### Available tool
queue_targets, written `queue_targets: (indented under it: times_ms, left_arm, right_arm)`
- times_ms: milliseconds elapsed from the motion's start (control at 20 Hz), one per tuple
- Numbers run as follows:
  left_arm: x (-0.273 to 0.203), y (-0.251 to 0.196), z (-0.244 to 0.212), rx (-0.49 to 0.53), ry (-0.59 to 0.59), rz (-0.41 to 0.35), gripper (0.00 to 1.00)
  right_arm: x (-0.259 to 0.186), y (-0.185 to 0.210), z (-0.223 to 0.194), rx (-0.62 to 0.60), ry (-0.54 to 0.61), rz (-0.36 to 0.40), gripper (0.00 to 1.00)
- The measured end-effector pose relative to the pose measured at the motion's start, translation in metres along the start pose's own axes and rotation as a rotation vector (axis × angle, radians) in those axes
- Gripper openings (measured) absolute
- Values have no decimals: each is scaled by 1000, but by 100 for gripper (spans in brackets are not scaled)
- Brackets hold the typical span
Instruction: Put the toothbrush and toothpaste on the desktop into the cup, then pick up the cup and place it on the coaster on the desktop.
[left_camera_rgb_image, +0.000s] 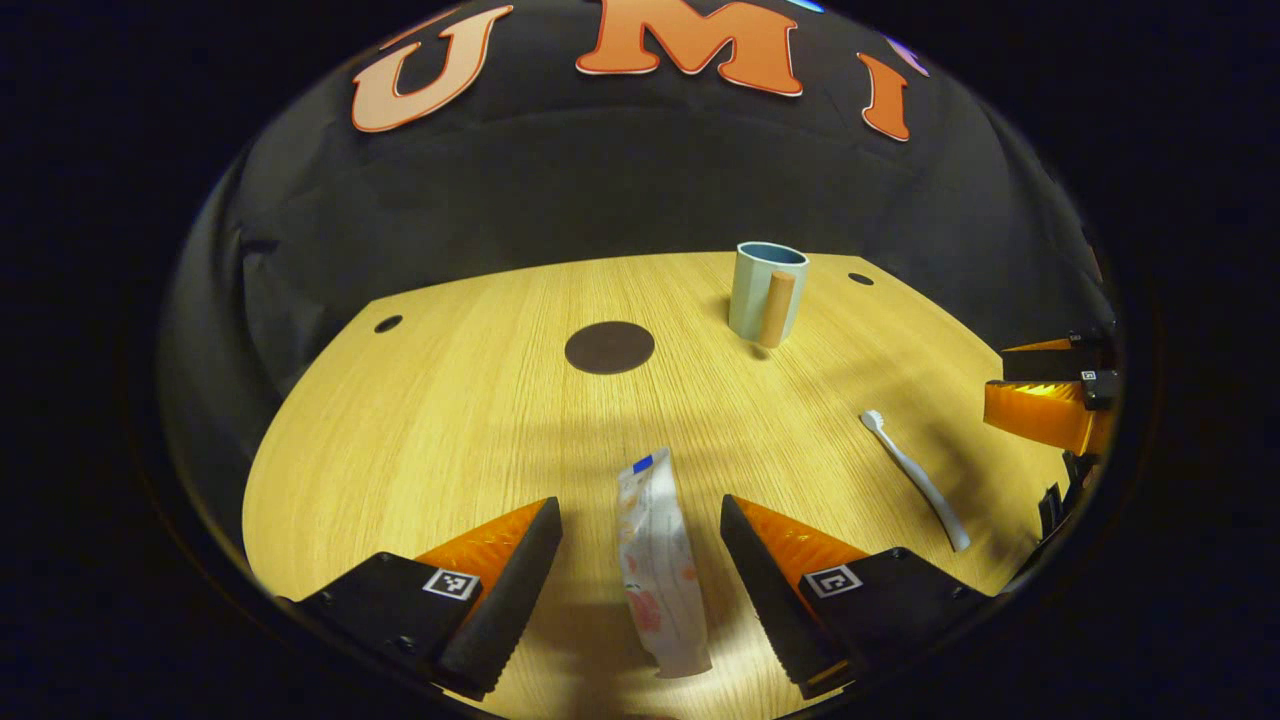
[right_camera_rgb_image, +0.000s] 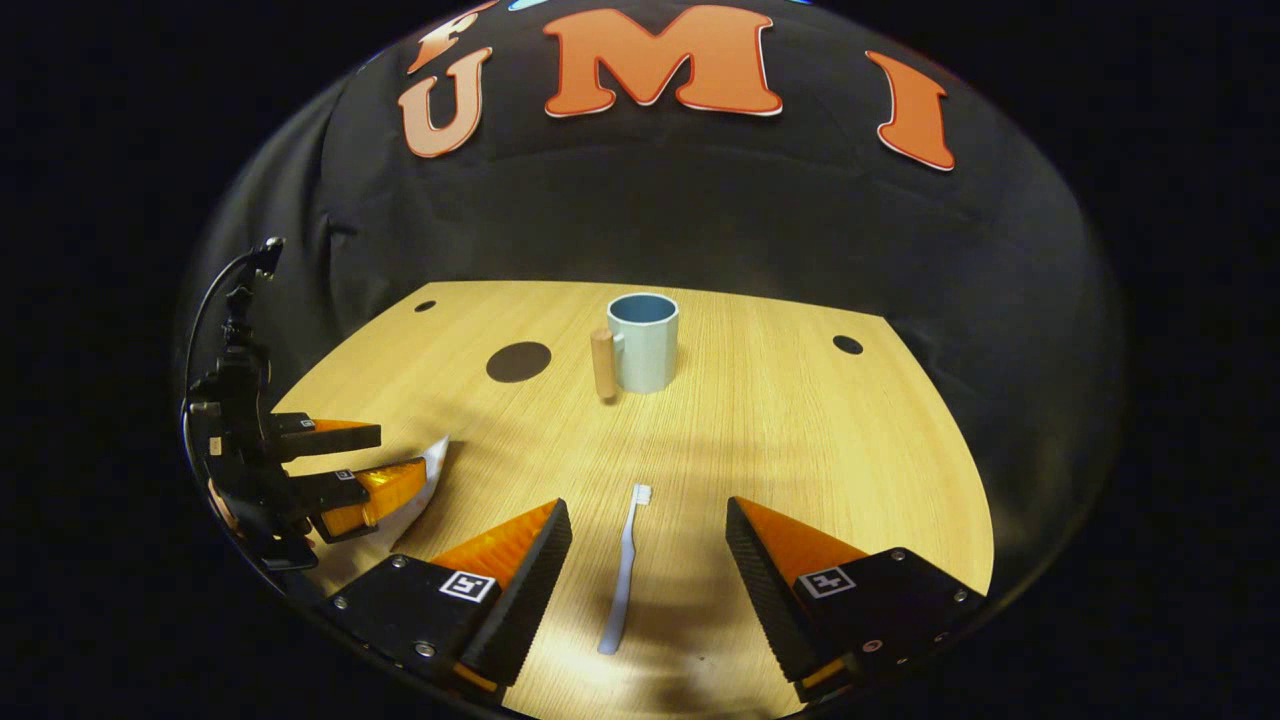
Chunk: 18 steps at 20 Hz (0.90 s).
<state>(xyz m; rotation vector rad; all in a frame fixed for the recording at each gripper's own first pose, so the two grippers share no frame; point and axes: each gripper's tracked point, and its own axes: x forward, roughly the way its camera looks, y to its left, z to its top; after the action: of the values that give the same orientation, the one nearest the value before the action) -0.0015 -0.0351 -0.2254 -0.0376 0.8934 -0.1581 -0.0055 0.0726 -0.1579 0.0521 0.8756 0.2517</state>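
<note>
toothpaste: the tube (left_camera_rgb_image: 660, 565) lies flat on the desk (left_camera_rgb_image: 450, 420), in front of the cup and well apart from it, right between the left gripper's fingers but not touched by them. There's print on it, too blurry to read, plus a blue bit at the far end. In the right gripper view just a pale corner (right_camera_rgb_image: 432, 465) pokes out from behind the other gripper.

toothbrush: it (right_camera_rgb_image: 625, 565) lies flat in front of the cup, bristle end toward it, between the right gripper's fingers with a gap on both sides. In the left gripper view it's off to the right of the tube (left_camera_rgb_image: 915, 480).

cup: light blue (right_camera_rgb_image: 643, 342), upright near the back of the desk, with a wooden-looking handle; can't really see inside it.

coaster: dark round disc (left_camera_rgb_image: 609, 347) just to the left of the cup, nothing on it.

left gripper: (left_camera_rgb_image: 640, 565) fingers spread wide, tube sitting loose between them. Seen side-on in the right gripper view (right_camera_rgb_image: 375, 465), partly cut off at the edge.

right gripper: (right_camera_rgb_image: 648, 565) fingers spread wide around the toothbrush, no contact. The left gripper view catches a piece of it at the right edge (left_camera_rgb_image: 1050, 400), mostly cut off.

desk holes: small dark holes (right_camera_rgb_image: 847, 344) near the back corners, either side of the cup.
</note>
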Motion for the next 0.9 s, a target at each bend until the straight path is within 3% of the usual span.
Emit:
queue_targets:
  times_ms: [500, 600, 900]
  left_arm:
    - [13, -4, -15, -13, 136, -21, 100]
    - [12, -4, -19, -23, 159, -24, 100]
    - [14, -5, -21, -24, 175, -17, 97]
  right_arm:
    - [22, 19, -40, -32, 196, 34, 70]
    - [28, 19, -48, -21, 232, 27, 70]
    - [43, 16, -69, -4, 319, 8, 50]
